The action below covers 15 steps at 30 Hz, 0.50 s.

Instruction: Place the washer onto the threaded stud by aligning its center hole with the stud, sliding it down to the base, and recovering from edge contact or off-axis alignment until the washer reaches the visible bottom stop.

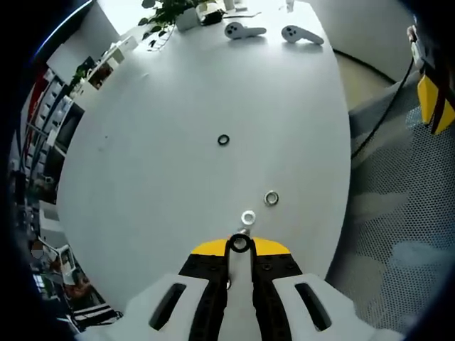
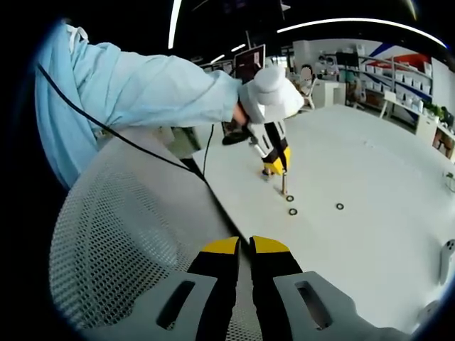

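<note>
My left gripper [image 1: 239, 249] is shut on a black washer [image 1: 239, 244], pinched between its yellow-tipped jaws. Just beyond the tips, the thin threaded stud [image 1: 244, 231] stands on the white table [image 1: 178, 177]. In the right gripper view the left gripper [image 2: 278, 169] hangs tip-down right above the upright stud [image 2: 284, 183], held by a white-gloved hand [image 2: 274, 92]. My right gripper [image 2: 243, 246] is shut with nothing in it, over a mesh chair [image 2: 121, 234] and away from the table.
Two silver washers [image 1: 248, 217] [image 1: 271, 197] and a black one [image 1: 223, 140] lie loose past the stud. Two white controllers [image 1: 244, 30] [image 1: 301, 34] and a plant [image 1: 167, 13] sit at the far end. The table edge [image 1: 345, 177] borders the mesh chair [image 1: 398, 213].
</note>
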Each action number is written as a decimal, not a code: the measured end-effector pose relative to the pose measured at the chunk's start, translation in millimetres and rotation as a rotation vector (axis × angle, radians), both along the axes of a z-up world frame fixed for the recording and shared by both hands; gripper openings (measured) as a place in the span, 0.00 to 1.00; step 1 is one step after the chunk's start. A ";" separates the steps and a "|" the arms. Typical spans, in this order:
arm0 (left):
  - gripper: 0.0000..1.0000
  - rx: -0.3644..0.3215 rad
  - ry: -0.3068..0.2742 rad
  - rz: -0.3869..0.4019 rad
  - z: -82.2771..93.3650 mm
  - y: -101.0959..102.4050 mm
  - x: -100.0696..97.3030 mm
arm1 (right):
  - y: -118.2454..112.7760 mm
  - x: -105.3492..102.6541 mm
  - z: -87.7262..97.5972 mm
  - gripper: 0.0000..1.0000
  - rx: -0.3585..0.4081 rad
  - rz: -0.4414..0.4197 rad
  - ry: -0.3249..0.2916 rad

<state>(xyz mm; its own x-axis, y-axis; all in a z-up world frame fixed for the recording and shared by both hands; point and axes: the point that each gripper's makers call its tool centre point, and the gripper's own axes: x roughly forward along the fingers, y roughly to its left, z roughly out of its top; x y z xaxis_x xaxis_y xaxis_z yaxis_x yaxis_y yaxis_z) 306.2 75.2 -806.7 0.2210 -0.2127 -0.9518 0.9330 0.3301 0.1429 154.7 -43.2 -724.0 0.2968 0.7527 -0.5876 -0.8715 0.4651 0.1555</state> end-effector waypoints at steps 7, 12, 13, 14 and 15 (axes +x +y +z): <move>0.09 0.015 0.001 -0.009 -3.6 1.9 1.3 | 0.0 -0.4 -0.6 0.08 -0.001 0.001 0.004; 0.09 0.014 0.003 -0.009 -4.9 1.0 3.1 | 0.1 -0.9 -1.1 0.08 -0.003 0.003 0.007; 0.09 0.014 0.005 -0.011 -5.3 0.4 3.1 | 0.0 -1.0 -1.1 0.08 -0.004 0.004 0.007; 0.09 0.014 0.006 -0.012 -5.7 0.0 2.9 | 0.0 -1.0 -1.1 0.08 -0.004 0.005 0.008; 0.09 0.016 0.008 -0.013 -6.3 -0.3 2.8 | 0.1 -1.1 -1.3 0.08 -0.004 0.005 0.008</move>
<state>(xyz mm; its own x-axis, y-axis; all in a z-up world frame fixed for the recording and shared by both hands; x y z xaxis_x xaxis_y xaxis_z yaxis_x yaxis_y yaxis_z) 309.0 74.9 -813.0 0.2104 -0.2007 -0.9568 0.9386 0.3153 0.1403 153.6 -43.0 -725.3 0.2879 0.7516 -0.5934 -0.8726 0.4612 0.1607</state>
